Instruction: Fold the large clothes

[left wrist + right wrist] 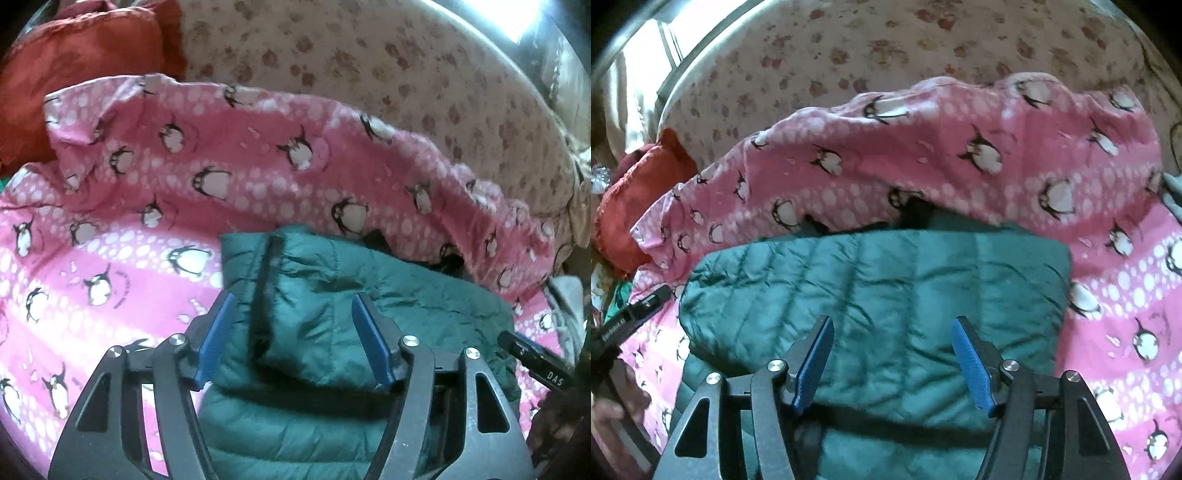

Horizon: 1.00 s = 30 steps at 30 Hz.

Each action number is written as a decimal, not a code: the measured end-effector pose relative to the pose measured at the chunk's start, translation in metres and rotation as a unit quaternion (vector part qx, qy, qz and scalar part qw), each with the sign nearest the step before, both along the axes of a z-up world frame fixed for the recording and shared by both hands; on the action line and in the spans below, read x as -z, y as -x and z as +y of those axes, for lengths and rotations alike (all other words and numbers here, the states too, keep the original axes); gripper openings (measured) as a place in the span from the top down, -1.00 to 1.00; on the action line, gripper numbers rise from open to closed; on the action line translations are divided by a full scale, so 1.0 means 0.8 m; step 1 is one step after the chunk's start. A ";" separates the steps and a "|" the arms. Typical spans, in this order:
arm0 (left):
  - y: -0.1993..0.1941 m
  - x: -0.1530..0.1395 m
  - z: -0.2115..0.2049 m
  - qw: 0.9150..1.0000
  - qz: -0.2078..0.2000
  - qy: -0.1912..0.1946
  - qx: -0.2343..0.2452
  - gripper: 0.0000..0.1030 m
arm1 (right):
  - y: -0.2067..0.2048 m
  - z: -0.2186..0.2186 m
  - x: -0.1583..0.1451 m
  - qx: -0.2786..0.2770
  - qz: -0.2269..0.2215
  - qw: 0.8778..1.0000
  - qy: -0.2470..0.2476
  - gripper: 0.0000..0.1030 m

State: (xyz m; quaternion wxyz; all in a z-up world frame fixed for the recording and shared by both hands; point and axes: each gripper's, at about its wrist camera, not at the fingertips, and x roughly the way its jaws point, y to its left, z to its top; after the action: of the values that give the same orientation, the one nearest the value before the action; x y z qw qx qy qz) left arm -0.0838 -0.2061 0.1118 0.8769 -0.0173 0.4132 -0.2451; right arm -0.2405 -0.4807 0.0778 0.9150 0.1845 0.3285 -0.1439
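Note:
A dark green quilted puffer jacket (pixel 332 302) lies folded on a pink penguin-print blanket (pixel 129 221). In the left wrist view my left gripper (pixel 293 306) is open, its blue pads either side of a folded flap with a dark zipper edge, just above it. In the right wrist view the jacket (pixel 879 288) lies as a wide folded block, and my right gripper (pixel 892 328) is open over its near part, holding nothing. The right gripper's tip (pixel 532 358) shows at the right edge of the left view; the left gripper (pixel 631 317) shows at the left edge of the right view.
The blanket (pixel 1034 155) lies bunched in a ridge behind the jacket, on a beige flower-print bedsheet (pixel 369 55). An orange-red cushion (pixel 74 66) sits at the far left. A bright window glare (pixel 517 11) is at the top right.

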 end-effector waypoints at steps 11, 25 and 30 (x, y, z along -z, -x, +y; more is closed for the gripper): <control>-0.023 0.070 -0.034 0.997 0.014 -0.077 -0.003 -0.29 | -0.084 0.025 0.049 0.003 0.048 0.998 0.045 -0.25; -0.020 0.073 -0.039 0.996 0.002 -0.091 0.000 -0.30 | -0.029 0.051 0.007 -0.006 0.008 0.998 0.059 -0.25; -0.018 0.073 -0.039 0.996 0.002 -0.090 0.002 -0.32 | -0.044 0.061 0.045 -0.013 0.053 0.996 0.069 -0.26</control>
State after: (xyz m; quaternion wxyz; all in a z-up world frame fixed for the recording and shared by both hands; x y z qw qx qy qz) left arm -0.0691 -0.2373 0.0532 0.8736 0.0624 0.4353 -0.2085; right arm -0.2053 -0.4321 0.0416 0.9088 0.1089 0.3681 -0.1635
